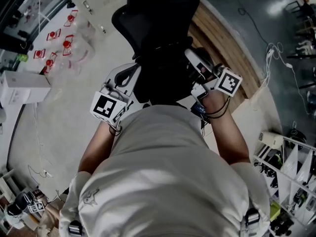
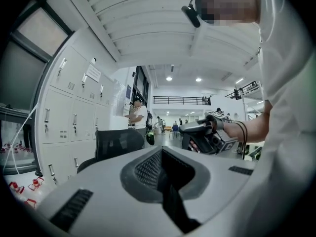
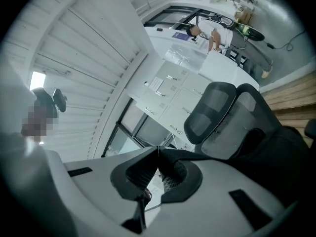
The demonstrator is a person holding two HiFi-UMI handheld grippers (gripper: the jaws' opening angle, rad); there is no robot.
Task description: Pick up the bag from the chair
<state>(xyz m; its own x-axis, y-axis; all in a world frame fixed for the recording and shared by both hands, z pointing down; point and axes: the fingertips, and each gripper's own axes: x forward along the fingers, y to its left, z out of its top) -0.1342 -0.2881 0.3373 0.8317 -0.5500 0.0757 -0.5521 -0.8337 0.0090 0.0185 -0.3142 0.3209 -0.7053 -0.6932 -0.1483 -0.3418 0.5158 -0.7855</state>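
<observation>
Filling the lower half of the head view is the person's white shirt (image 1: 168,177), with both bare forearms reaching forward from it over a pale floor (image 1: 69,132). Straight ahead stands the black chair (image 1: 158,14), its mesh back and headrest farthest from the person. The bag (image 1: 163,80) is a black mass lying over the seat area of the chair, just in front of the person's chest and between the two grippers. No view shows whether it rests on the seat or hangs clear of it.

The left gripper (image 2: 162,153) is at the bag's left side. Its jaws are closed together, pinching a black strap (image 2: 174,201) that runs from the jaw tips down toward the camera. Its view points up and across, so it takes in the ceiling, a wall of white lockers (image 2: 64,112), the top of the chair back and the other gripper held in the person's hand.

The right gripper (image 3: 158,156) is at the bag's right side. Its jaws are likewise closed, clamped on a fold of black fabric (image 3: 197,157) that leads off to the right into the dark bulk of the bag, just below the chair's mesh back.
</observation>
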